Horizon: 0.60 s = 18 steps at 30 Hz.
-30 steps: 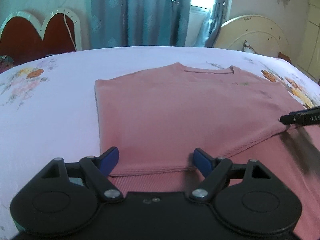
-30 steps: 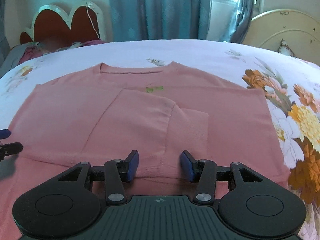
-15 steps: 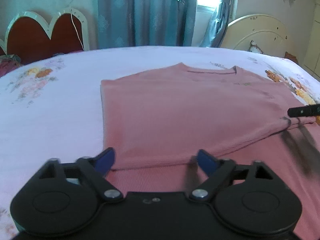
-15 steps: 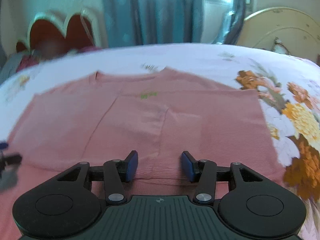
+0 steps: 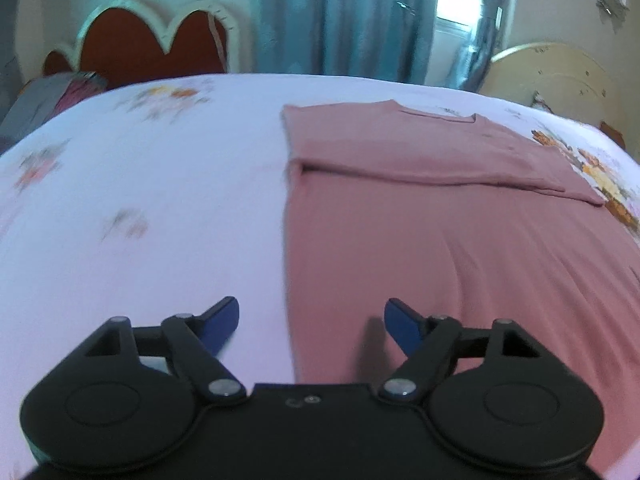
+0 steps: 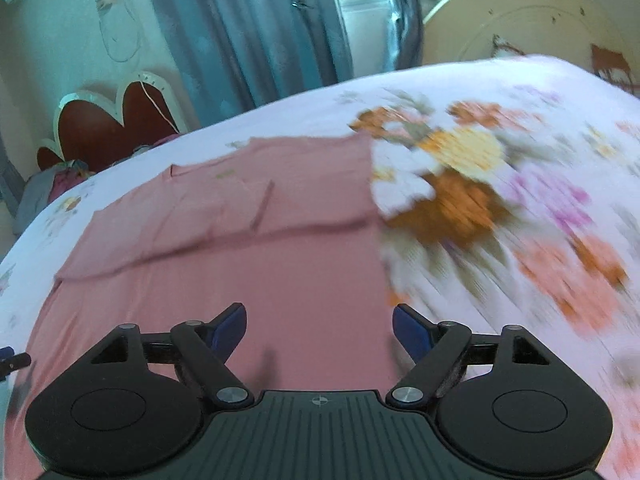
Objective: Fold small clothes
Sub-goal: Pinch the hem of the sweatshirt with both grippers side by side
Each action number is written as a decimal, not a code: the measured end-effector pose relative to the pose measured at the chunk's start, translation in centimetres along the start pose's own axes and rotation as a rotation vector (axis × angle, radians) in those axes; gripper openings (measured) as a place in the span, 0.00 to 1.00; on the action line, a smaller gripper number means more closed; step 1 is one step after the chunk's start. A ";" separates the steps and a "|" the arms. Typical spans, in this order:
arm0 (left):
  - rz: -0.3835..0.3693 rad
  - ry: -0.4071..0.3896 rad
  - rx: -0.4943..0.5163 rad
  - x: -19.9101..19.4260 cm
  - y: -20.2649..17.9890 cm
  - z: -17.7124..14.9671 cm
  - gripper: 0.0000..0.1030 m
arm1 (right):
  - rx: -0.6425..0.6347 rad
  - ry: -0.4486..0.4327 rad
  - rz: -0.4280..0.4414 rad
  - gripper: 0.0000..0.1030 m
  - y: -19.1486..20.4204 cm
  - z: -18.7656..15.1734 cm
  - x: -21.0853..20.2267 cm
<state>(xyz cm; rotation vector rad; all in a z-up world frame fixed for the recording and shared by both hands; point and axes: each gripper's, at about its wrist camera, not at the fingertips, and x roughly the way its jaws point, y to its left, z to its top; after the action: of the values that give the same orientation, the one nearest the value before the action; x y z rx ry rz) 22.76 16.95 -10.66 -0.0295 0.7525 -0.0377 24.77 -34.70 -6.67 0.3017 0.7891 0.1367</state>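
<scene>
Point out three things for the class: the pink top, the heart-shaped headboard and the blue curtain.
pink top (image 5: 460, 248): left wrist view, on the flat lower body.
heart-shaped headboard (image 5: 148, 46): left wrist view, on the red panel.
blue curtain (image 6: 256, 40): right wrist view, on the middle folds.

The flat knit garment is a plain dusty pink all over, with one tiny green mark below its neckline. It lies on a pale lilac-white bed sheet printed with flowers: faint pink and orange sprays on one side, and big orange, yellow, white and purple blooms with grey-green leaves on the other. The left tool has a matte black body and blue pads; the right tool shows the same black and blue. Behind the bed, the scalloped headboard is rust red with a cream border, the long curtains are teal blue with a faint pattern, and the rounded board is cream with dark specks.
</scene>
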 end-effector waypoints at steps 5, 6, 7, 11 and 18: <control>-0.071 0.024 -0.136 -3.0 1.0 -3.3 0.68 | 0.106 0.039 0.045 0.63 -2.9 -4.4 -3.4; -0.091 0.030 -0.163 -3.4 1.3 -3.9 0.66 | 0.130 0.047 0.053 0.62 -3.4 -5.0 -3.8; -0.110 0.031 -0.192 -3.8 1.6 -4.5 0.65 | 0.161 0.059 0.067 0.62 -3.9 -5.7 -4.2; -0.216 0.035 -0.313 -5.2 3.0 -6.5 0.64 | 0.276 0.104 0.151 0.49 -5.4 -8.7 -5.5; -0.382 0.051 -0.551 -6.2 5.1 -10.0 0.42 | 0.382 0.126 0.302 0.41 -6.2 -12.1 -8.0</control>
<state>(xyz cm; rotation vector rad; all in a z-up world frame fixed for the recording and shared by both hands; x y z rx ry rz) 11.56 22.17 -13.95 -0.6989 0.7814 -0.1945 10.59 -39.78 -11.26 0.7806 0.8901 0.2919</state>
